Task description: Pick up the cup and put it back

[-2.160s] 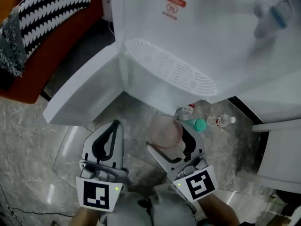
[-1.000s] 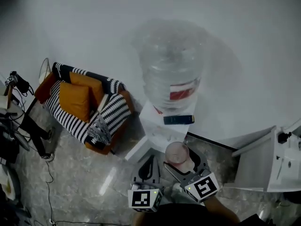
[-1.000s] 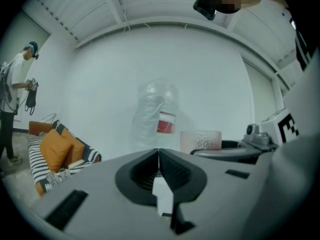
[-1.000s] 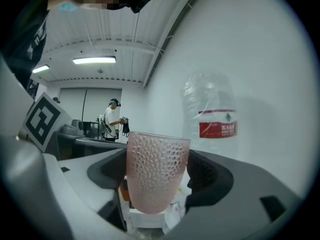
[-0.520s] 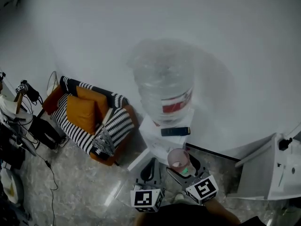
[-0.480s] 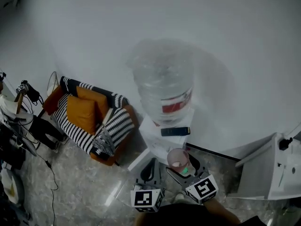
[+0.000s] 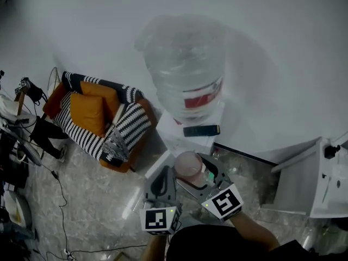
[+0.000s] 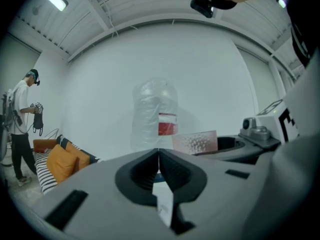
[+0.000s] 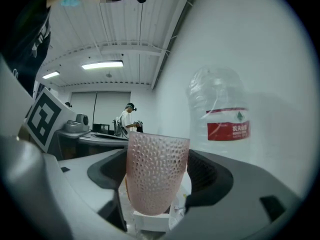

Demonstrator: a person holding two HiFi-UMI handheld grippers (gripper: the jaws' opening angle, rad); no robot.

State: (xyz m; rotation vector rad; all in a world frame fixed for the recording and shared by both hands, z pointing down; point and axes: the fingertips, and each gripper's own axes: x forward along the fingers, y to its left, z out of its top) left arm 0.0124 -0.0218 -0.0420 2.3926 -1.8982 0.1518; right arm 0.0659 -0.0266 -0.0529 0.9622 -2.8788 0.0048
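- The cup (image 9: 156, 171) is being held upright in the right gripper (image 7: 194, 173), jaws wide around it, before the water dispenser (image 7: 185, 137).
- The left gripper (image 8: 159, 156) is being carried closed and empty.
- A slip is being risked: loosening or tilting could let the tapered cup slide out.

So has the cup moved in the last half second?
Yes, slightly: the cup now sits further left under the dispenser's black panel.

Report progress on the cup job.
Done: the cup is lifted, upright, gripped by the right tongs. In hand: it hangs before the water bottle. Left: setting it back down. The left tongs are shut, empty.
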